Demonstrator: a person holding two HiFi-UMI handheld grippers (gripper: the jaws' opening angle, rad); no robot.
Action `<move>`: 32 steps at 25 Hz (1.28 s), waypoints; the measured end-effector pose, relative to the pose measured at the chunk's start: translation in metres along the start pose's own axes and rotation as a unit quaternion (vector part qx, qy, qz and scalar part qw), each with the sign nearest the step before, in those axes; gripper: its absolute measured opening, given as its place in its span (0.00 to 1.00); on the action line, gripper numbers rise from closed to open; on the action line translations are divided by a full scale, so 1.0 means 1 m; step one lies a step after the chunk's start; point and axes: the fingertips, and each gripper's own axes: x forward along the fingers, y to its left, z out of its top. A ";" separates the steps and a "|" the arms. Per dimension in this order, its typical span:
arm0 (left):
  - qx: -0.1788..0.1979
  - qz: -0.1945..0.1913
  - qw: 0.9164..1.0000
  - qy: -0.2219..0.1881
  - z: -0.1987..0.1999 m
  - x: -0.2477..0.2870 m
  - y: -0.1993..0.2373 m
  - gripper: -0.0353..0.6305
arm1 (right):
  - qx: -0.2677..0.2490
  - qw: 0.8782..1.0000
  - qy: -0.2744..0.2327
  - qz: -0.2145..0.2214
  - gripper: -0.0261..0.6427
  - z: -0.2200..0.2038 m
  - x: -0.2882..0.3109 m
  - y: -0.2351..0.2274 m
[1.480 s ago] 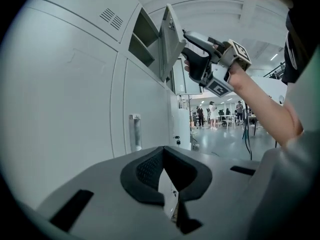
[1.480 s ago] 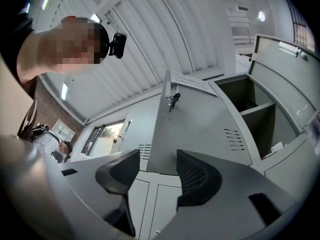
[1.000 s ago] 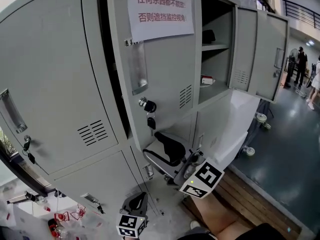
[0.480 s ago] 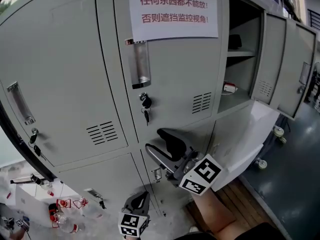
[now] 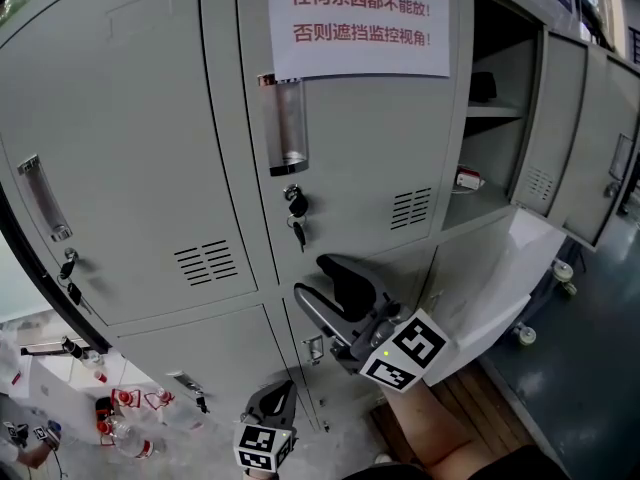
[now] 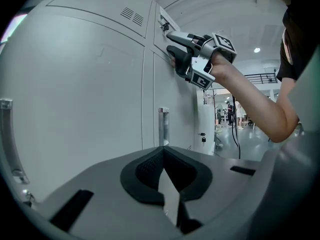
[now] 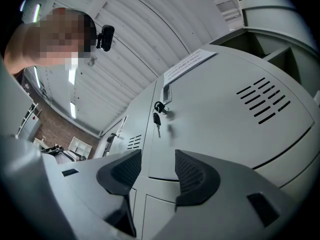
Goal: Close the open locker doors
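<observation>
Locker doors point(image 5: 552, 118) were to be shut, and the open ones were found farthest from the grippers. Nearest, at the bottom edge of the head view, the left gripper point(image 5: 270, 408) was held low, its jaws pressed together with nothing between them, as was confirmed in its own view point(image 6: 162, 154). Above it, near the frame's centre, the right gripper point(image 5: 325, 293) was held just before the lower edge of the middle door point(image 5: 350, 168). Its jaws were closing but apart, and only bare door metal was seen through the gap in the right gripper view point(image 7: 155, 176). That middle door, marked by a paper notice point(image 5: 360, 18) and a hanging key point(image 5: 297, 230), appeared flush with its frame. Beyond it, at the upper right, an open compartment point(image 5: 490, 138) was exposed, and two doors were swung outward past it toward the right edge. Their long axes were upright, though tilted in the picture. These doors lay up and to the right of the right gripper, well apart from it. The right gripper was judged the nearer of the two.
</observation>
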 end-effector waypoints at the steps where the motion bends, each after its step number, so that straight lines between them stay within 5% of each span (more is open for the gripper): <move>1: 0.002 -0.004 1.000 -0.001 0.001 0.001 -0.002 0.08 | 0.000 1.000 0.002 -0.003 0.37 -0.001 -0.002 0.000; 11: 0.027 -0.087 0.996 -0.001 0.007 0.014 -0.040 0.08 | -0.026 0.995 0.026 -0.094 0.37 0.001 -0.065 -0.017; 18: 0.046 -0.174 0.984 -0.002 0.006 0.026 -0.087 0.08 | -0.041 0.979 0.043 -0.195 0.36 0.005 -0.138 -0.034; 26: 0.054 -0.255 0.965 0.005 -0.038 -0.114 0.011 0.08 | -0.069 0.947 0.054 -0.308 0.36 -0.031 -0.090 0.113; 32: 0.075 -0.295 0.953 -0.002 -0.018 -0.067 -0.039 0.08 | -0.094 0.921 0.044 -0.375 0.36 0.005 -0.170 0.066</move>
